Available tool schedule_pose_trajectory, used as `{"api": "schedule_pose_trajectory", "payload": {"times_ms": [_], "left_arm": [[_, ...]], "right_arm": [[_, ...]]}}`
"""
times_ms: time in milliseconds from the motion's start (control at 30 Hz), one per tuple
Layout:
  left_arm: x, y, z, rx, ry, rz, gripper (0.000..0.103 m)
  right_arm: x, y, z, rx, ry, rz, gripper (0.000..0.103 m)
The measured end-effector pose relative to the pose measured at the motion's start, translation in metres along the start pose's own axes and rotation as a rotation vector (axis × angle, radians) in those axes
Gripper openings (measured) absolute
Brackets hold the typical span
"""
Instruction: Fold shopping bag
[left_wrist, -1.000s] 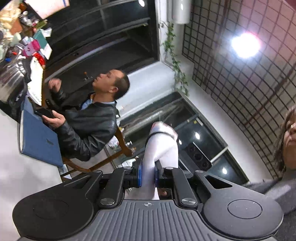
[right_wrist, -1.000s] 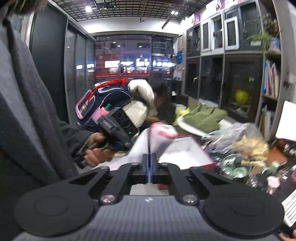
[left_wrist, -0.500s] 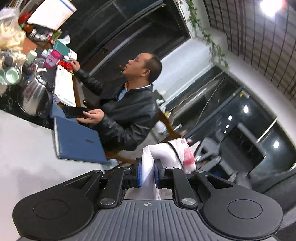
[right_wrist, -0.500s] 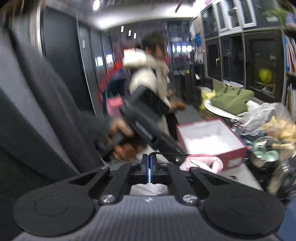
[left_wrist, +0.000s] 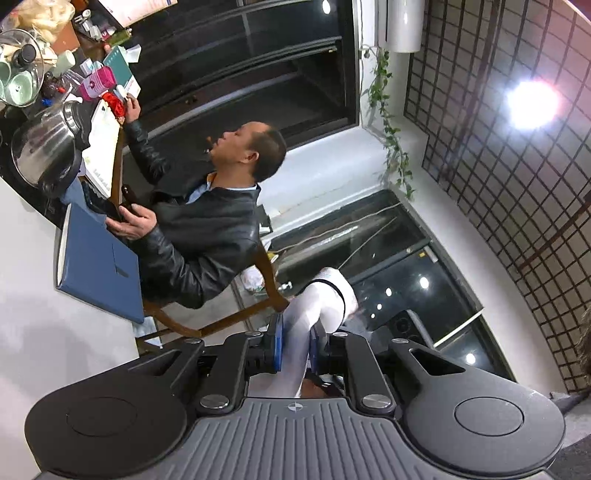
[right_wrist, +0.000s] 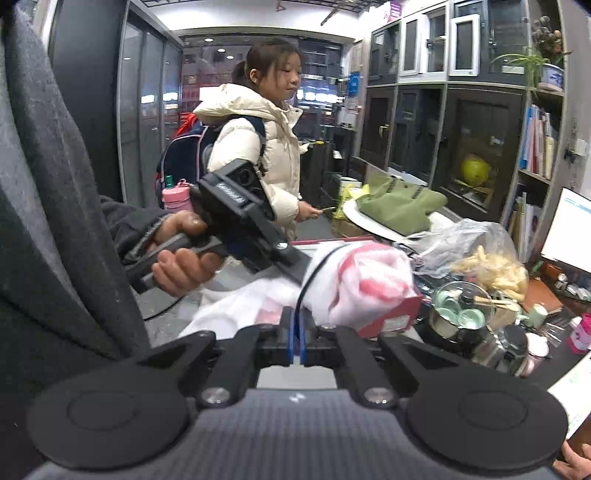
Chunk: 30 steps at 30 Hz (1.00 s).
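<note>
The bag (left_wrist: 317, 314) is showing as thin white plastic film, softly glossy and crinkled, with pink print (right_wrist: 369, 284). The kettle (left_wrist: 44, 147) is gleaming as polished metal. The jacket (left_wrist: 199, 236) is looking like shiny black leather. The chair (left_wrist: 266, 280) is showing varnished wood, the folder (left_wrist: 96, 273) a matt blue cover.

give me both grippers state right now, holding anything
Left gripper: shut on the bag.
Right gripper: fingers almost together and opening; whether they pinch the bag cannot be told.
</note>
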<state>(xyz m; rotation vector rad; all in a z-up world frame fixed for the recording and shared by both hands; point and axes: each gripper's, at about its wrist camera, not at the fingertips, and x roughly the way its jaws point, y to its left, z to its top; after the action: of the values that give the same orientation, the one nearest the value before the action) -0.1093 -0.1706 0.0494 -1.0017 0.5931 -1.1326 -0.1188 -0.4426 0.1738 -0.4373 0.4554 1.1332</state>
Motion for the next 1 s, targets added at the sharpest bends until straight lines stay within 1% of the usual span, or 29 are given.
{"api": "schedule_pose_trajectory", "payload": {"times_ms": [33,67,100,133,200,267,300,333,367,400,467,500,533,567,600,633,667,700,767,867,900,967,1000], "left_arm": [[-0.001,0.001,-0.001,0.001,-0.005,-0.001,0.013],[0.0,0.003,-0.002,0.001,-0.011,-0.004,0.013],[0.0,0.005,-0.001,-0.002,-0.022,-0.014,0.013],[-0.002,0.005,0.0,-0.007,-0.033,-0.03,0.013],[-0.008,0.005,0.002,-0.009,-0.05,-0.054,0.013],[-0.008,0.006,0.002,-0.001,-0.052,-0.058,0.013],[-0.007,0.006,0.002,-0.002,-0.046,-0.069,0.013],[-0.006,0.006,0.002,-0.003,-0.04,-0.081,0.013],[-0.005,0.005,0.001,-0.004,-0.034,-0.093,0.013],[-0.003,0.005,0.001,-0.004,-0.025,-0.107,0.013],[0.001,0.003,0.0,-0.004,-0.008,-0.135,0.013],[0.006,0.002,-0.001,0.001,0.003,-0.148,0.013],[0.008,0.0,-0.002,0.008,0.016,-0.16,0.013],[0.01,-0.001,-0.003,0.017,0.028,-0.172,0.013],[0.012,-0.003,-0.004,0.028,0.041,-0.181,0.013],[0.014,-0.004,-0.004,0.036,0.048,-0.176,0.014],[0.014,-0.003,-0.004,0.049,0.051,-0.135,0.013],[0.011,0.0,-0.003,0.045,0.041,-0.106,0.013],[0.004,0.006,-0.002,0.043,0.018,-0.036,0.014],[-0.011,0.013,-0.002,0.091,0.001,0.136,0.014],[-0.014,0.016,-0.002,0.1,0.003,0.198,0.014],[-0.015,0.022,-0.005,0.156,0.044,0.376,0.014],[-0.012,0.024,-0.008,0.18,0.069,0.449,0.014]], "right_arm": [[-0.001,-0.003,-0.002,0.02,0.007,-0.007,0.012],[-0.005,-0.005,-0.003,0.051,-0.003,-0.002,0.016],[-0.011,-0.008,-0.005,0.091,-0.029,0.014,0.032],[-0.018,-0.012,-0.006,0.132,-0.055,0.031,0.054],[-0.031,-0.017,-0.012,0.21,-0.119,0.031,0.076],[-0.047,-0.028,-0.019,0.301,-0.189,0.016,0.075],[-0.053,-0.035,-0.022,0.362,-0.225,0.009,0.072],[-0.058,-0.043,-0.026,0.435,-0.259,0.003,0.065],[-0.062,-0.05,-0.029,0.498,-0.29,0.012,0.062],[-0.064,-0.057,-0.031,0.554,-0.318,0.034,0.061],[-0.063,-0.063,-0.036,0.621,-0.362,0.096,0.061],[-0.06,-0.064,-0.037,0.641,-0.373,0.134,0.065],[-0.057,-0.064,-0.039,0.652,-0.374,0.173,0.076],[-0.053,-0.063,-0.041,0.66,-0.374,0.209,0.08],[-0.048,-0.063,-0.043,0.668,-0.371,0.232,0.079],[-0.042,-0.063,-0.044,0.688,-0.364,0.249,0.058],[-0.036,-0.065,-0.046,0.716,-0.355,0.268,0.036],[-0.03,-0.066,-0.049,0.749,-0.349,0.275,0.018],[-0.021,-0.07,-0.057,0.821,-0.343,0.264,0.016],[-0.002,-0.077,-0.077,0.972,-0.316,0.242,0.015],[0.009,-0.08,-0.087,1.04,-0.298,0.215,0.015],[0.034,-0.088,-0.118,1.208,-0.244,0.142,0.015],[0.047,-0.093,-0.134,1.297,-0.215,0.105,0.015]]}}
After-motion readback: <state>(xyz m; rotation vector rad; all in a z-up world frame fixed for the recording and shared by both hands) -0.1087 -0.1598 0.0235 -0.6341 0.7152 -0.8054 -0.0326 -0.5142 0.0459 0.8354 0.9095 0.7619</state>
